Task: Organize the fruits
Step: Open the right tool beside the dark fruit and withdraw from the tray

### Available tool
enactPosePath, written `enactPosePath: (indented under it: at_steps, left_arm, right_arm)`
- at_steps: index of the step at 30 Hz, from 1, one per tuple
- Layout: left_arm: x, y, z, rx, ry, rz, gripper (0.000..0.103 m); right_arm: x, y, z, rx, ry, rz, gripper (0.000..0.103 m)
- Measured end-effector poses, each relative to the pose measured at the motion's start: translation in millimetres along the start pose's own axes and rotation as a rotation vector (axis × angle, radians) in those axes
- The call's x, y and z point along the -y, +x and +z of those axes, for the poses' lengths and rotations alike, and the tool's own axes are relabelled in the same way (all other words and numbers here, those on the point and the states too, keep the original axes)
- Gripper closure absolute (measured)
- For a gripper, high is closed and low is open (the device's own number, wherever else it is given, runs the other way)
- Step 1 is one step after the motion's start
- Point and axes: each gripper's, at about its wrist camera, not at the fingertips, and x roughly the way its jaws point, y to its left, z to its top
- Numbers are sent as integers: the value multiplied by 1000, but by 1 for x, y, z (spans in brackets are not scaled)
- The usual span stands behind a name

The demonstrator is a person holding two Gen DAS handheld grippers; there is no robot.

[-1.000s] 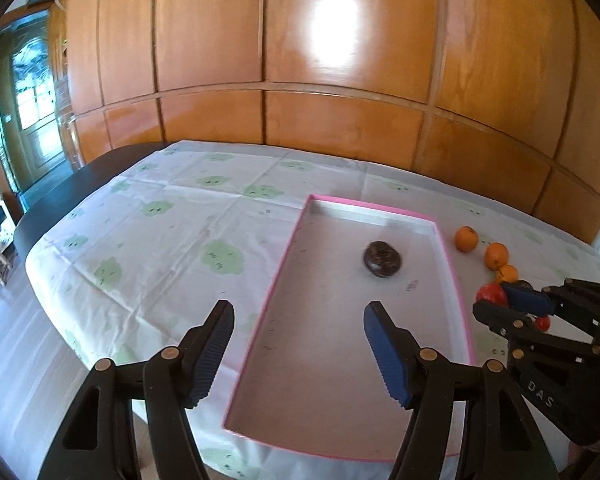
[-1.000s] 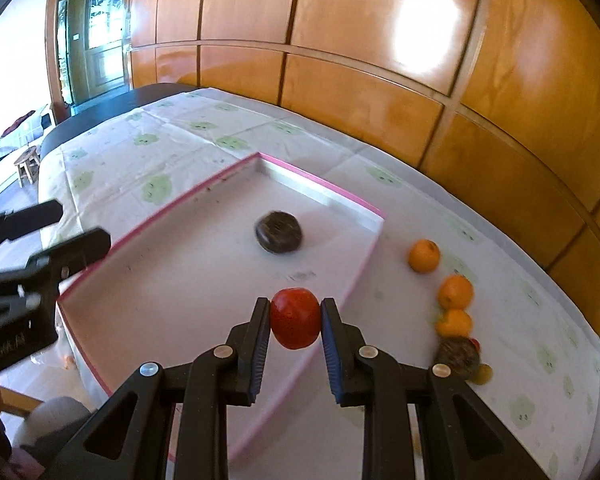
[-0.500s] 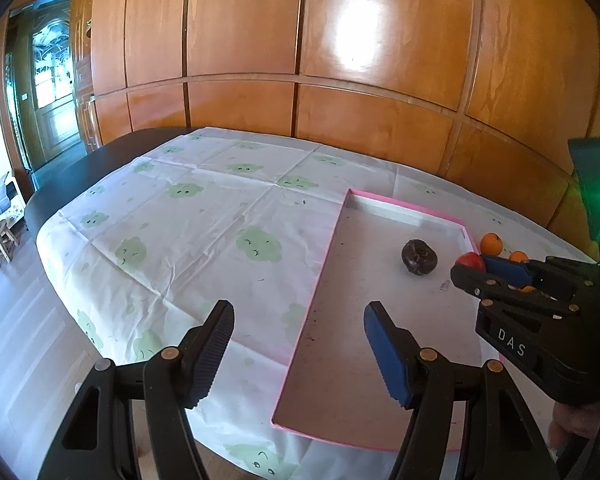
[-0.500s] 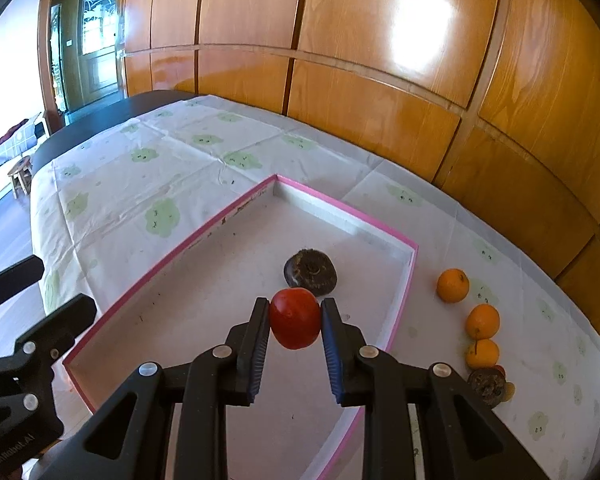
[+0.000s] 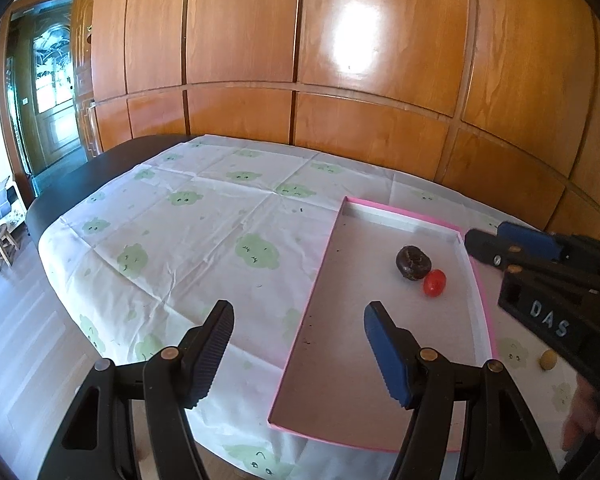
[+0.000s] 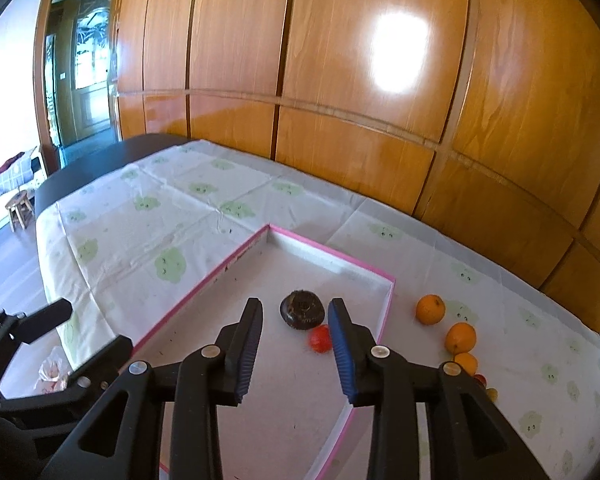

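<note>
Tomato in tray, right gripper fingers apart

Left gripper held level, jaws wide apart, nothing between the pads, aimed over the near left edge of the tray. Right gripper jaws parted, empty, angled down toward the tray's far right corner; a bit of the hand shows behind it.
</note>
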Motion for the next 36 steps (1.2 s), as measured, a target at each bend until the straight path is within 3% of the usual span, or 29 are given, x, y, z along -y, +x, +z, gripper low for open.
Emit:
enactPosePath:
  at_steps: [17,36]
  left_arm:
    - [9,-9,-1,16,17,-7,33]
    - [29,-14,-2,22,67,-42,31]
  right_arm:
    - [2,-23,0,47,9,-11,68]
    - [49,-54,-3,107,112,-101,68]
